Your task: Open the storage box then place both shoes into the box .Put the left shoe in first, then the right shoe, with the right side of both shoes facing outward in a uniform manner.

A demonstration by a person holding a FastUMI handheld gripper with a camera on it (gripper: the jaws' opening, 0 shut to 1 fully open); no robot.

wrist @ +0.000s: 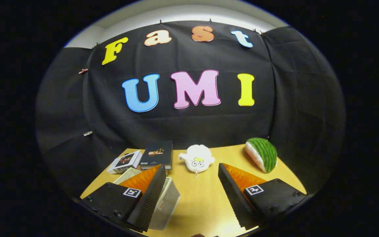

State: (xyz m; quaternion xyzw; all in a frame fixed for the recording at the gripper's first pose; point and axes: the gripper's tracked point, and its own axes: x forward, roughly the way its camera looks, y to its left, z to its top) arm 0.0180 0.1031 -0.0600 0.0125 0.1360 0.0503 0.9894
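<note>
Wooden, pale yellow tabletop (196, 200) spreads under the hand-held gripper (192, 172), its far edge meeting the black cloth booth wall (189, 125).

Farthest left, near that wall, lies a small white cardboard carton with a dark picture on its lid (124, 162); what the picture shows is too small to tell. Touching its right side is a dark hardcover book with a gold emblem on the cover (157, 154), its near edge cut off by the left finger.

Nearer, the translucent whitish plastic storage box (167, 205) sits on the table, directly under and behind the left finger. Only its right wall and a pale strip of its far rim are visible, so I cannot tell whether its lid is on or off, nor what it holds.

Between the fingers, beyond their tips, sits a white plush toy with round glasses and a yellow tuft (196, 158), apart from both.

The gripper's fingers stand wide apart with bare tabletop between them, gripping nothing.

Right of the right finger, toward the far corner of the table, a soft watermelon-slice cushion with green striped rind and a pale cut face (262, 154) rests tilted on its side.
</note>
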